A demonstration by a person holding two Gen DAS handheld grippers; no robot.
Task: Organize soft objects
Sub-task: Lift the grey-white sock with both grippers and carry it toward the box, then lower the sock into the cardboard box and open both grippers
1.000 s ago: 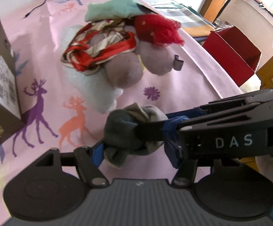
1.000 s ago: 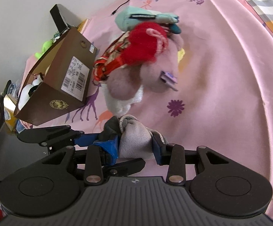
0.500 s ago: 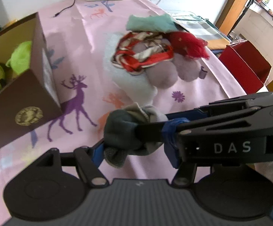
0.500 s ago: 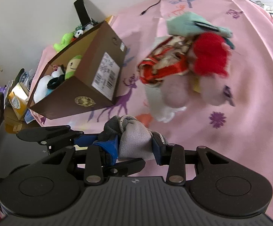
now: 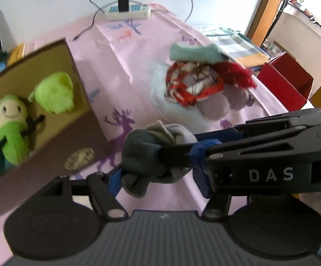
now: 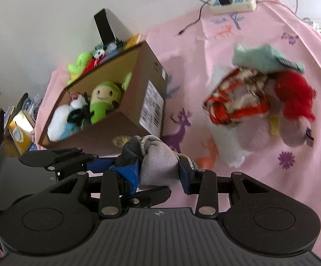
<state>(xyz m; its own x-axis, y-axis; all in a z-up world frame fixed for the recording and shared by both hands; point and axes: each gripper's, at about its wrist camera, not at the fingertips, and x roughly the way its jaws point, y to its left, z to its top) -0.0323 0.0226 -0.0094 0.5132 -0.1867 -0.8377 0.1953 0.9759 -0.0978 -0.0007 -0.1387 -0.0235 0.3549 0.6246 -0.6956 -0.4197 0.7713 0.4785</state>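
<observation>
The grey sock bundle (image 5: 151, 155) hangs in the air above the near edge of the table (image 5: 120, 62), pinched from two sides at once: the left gripper (image 5: 158, 175) has its tongs pressed into the darker end, and the right gripper (image 6: 160, 168) squeezes the paler end. The bundle looks light, limp and easily squashed — it bulges around the pads, so it probably will not slip, though a loose cuff dangles below. A hold on the thick rolled middle seems safer than one on that trailing edge.

The brown cardboard box (image 6: 138, 102) sits at the table's left edge, open and already holding a green plush doll (image 6: 103, 102) and other toys. Toward the far right of the pink deer-print cloth lies a heap — a red-and-white scarf (image 5: 193, 84), a red knitted piece (image 5: 235, 73), a mint cloth (image 5: 193, 52). A white power strip (image 5: 127, 13) lies at the far edge, and a red box (image 5: 286, 84) stands off the right side.
</observation>
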